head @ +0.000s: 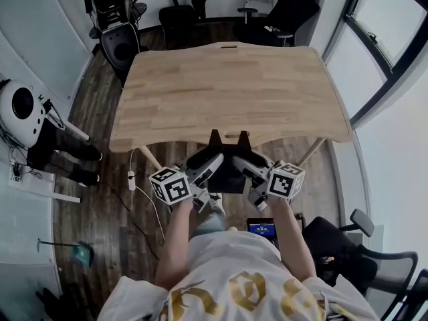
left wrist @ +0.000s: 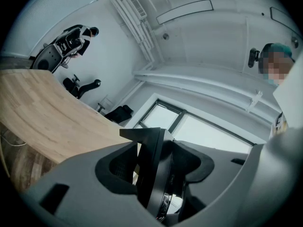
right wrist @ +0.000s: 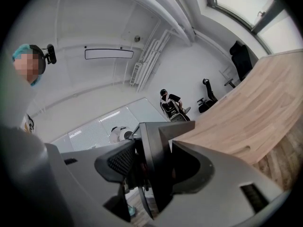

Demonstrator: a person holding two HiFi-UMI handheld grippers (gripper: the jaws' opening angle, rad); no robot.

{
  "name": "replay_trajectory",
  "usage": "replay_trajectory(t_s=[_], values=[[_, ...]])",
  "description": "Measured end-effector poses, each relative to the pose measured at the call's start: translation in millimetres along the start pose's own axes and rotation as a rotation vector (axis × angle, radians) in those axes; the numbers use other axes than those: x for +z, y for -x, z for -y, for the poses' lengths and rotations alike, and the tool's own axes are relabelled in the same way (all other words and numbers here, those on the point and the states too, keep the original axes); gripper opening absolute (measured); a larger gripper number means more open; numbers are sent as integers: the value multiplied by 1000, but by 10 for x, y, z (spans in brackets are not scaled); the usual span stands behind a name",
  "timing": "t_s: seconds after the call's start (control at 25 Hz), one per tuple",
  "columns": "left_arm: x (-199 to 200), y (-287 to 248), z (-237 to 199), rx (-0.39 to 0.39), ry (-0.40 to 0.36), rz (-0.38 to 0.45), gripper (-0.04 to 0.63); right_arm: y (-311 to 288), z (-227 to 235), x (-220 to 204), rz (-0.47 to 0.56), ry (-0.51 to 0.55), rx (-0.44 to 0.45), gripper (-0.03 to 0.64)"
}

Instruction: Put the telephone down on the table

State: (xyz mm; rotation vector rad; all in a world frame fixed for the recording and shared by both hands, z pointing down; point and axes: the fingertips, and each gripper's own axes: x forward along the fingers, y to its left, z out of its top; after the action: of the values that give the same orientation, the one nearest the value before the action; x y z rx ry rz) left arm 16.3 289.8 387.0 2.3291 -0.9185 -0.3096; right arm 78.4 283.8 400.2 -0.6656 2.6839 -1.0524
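Note:
A flat black telephone [head: 227, 176] hangs between my two grippers, just in front of the near edge of the wooden table [head: 227, 85] and not touching it. My left gripper [head: 214, 146] grips it from the left and my right gripper [head: 245, 146] from the right. In the left gripper view the grey jaws [left wrist: 154, 174] are shut on the telephone's [left wrist: 156, 155] thin black edge, with the table [left wrist: 42, 112] to the left. The right gripper [right wrist: 151, 174] likewise clamps the telephone [right wrist: 158, 155], with the table [right wrist: 251, 112] to its right.
Office chairs [head: 180, 9] [head: 287, 9] and a black-and-white machine [head: 117, 19] stand behind the table. A white round device [head: 23, 109] is at the left, a dark chair [head: 361, 253] at lower right. A small lit screen [head: 261, 229] sits at the person's waist. A cable and power strip [head: 132, 179] lie on the floor.

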Motion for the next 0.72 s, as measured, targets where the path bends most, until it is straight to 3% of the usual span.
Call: replay_trajectory(t_s=[0.56,0.72], values=[[474,-1112,-1202,-17,59,-59,212,-785,1302,699,-3,-51,-65,230],[831,-1433,-1763,-20,75,-81,212,-1298,1721,981,-11,-83,-86,230]])
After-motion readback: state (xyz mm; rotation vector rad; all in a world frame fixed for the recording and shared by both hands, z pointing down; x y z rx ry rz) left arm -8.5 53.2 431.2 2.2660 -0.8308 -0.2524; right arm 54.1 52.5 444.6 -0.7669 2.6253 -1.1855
